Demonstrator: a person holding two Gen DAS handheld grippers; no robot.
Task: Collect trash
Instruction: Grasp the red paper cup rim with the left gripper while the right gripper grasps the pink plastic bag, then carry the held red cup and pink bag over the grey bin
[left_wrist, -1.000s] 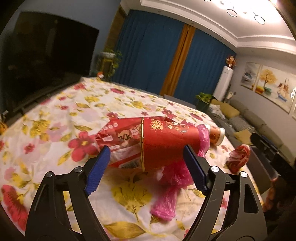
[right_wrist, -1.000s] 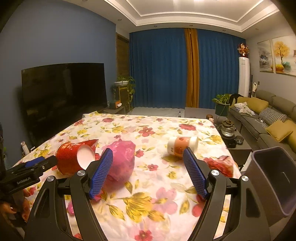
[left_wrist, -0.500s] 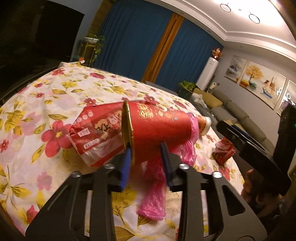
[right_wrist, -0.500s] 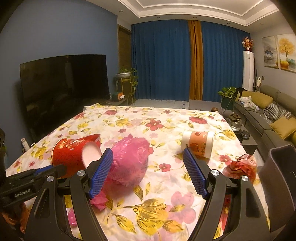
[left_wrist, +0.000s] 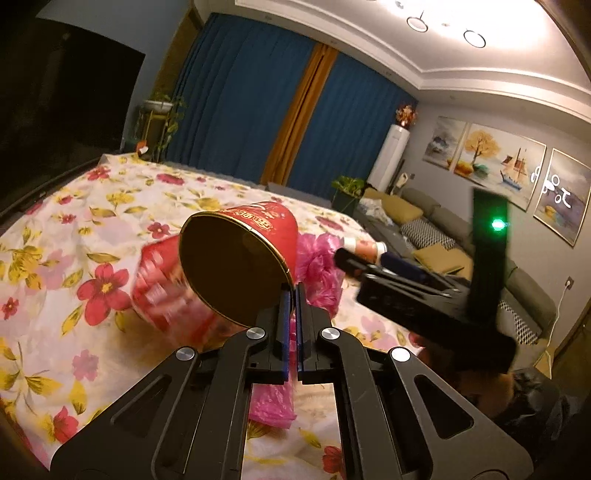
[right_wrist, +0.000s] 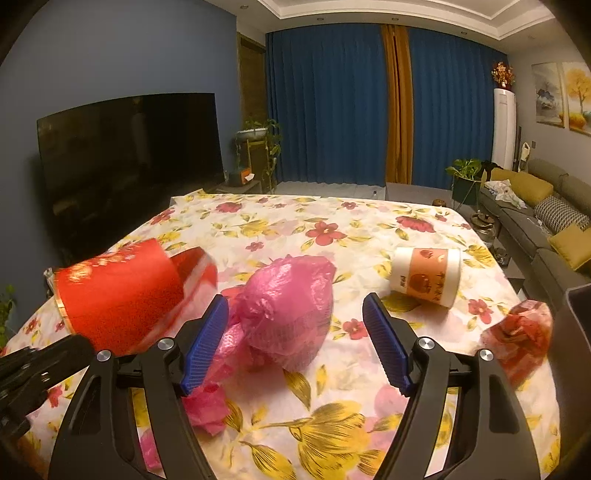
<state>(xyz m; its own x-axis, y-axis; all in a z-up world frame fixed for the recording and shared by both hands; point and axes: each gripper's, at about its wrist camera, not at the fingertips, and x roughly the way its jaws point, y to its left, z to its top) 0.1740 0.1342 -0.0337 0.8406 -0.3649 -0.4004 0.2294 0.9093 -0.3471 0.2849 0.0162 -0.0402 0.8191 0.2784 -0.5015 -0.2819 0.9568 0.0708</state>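
Left tool (left_wrist: 291, 295) pinched shut on red cup (left_wrist: 240, 258) rim, cup tipped off the bench (right_wrist: 258, 229), mouth toward cam. Right tool (right_wrist: 291, 343) wide open, empty; pink bag (right_wrist: 288, 310) lies at 12 o'clock betw. its blue fingers (right_wrist: 205, 343), long axis running 7-to-1. Right's nearer, so likely next grab.

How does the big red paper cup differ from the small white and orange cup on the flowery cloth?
The big red paper cup is gripped at its rim by the left tongs and tilted; the small white and orange cup lies untouched on its side. The red one looks larger and plainer. Both are empty-looking trash.
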